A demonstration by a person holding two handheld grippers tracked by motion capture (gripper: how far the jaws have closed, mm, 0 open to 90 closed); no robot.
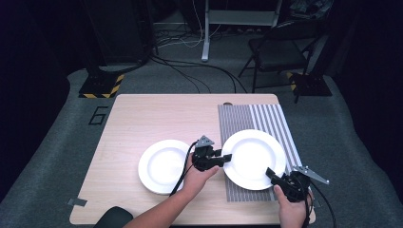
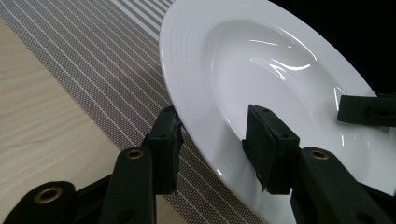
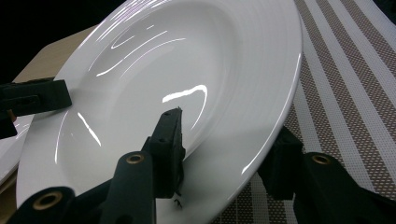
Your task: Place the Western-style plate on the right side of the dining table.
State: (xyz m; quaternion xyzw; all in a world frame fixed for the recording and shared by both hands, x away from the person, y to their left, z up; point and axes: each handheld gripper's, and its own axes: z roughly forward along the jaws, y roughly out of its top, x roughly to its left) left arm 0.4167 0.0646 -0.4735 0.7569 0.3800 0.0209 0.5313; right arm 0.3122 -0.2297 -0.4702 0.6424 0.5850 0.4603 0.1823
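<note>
So the surface is a light wooden table (image 1: 142, 118) with a striped grey-and-white placemat (image 1: 256, 116) laid over the right part of it; there's a small dark round thing at the table's far edge, just above the mat, too small to make out; a bit of grey tape (image 1: 77, 202) sticks off the near left corner. The room around it is dark; grey carpet (image 1: 57, 156), a "6" marked on it left of the table, a yellow-and-black striped base (image 1: 100, 88) further back, cables running across the floor, a black folding chair (image 1: 278, 52) behind the table on the right and a white stand leg (image 1: 205, 33) behind the middle.

The deep white plate (image 1: 254, 159) sits over the mat, right between the two tools; left gripper (image 1: 223, 159) has its jaws straddling the plate's left rim, one jaw under the edge and one over the inside, set narrow around it, though I can't tell if the pads really pinch; in the left gripper view the rim (image 2: 196, 116) runs straight through the gap. Right gripper (image 1: 272, 175) does the same at the near right rim, one jaw inside the bowl, one beneath the edge by the mat; the plate looks tilted there. A second white plate (image 1: 164, 166) lies on bare wood, just behind the left jaws, beside the person's left hand (image 1: 197, 178).
</note>
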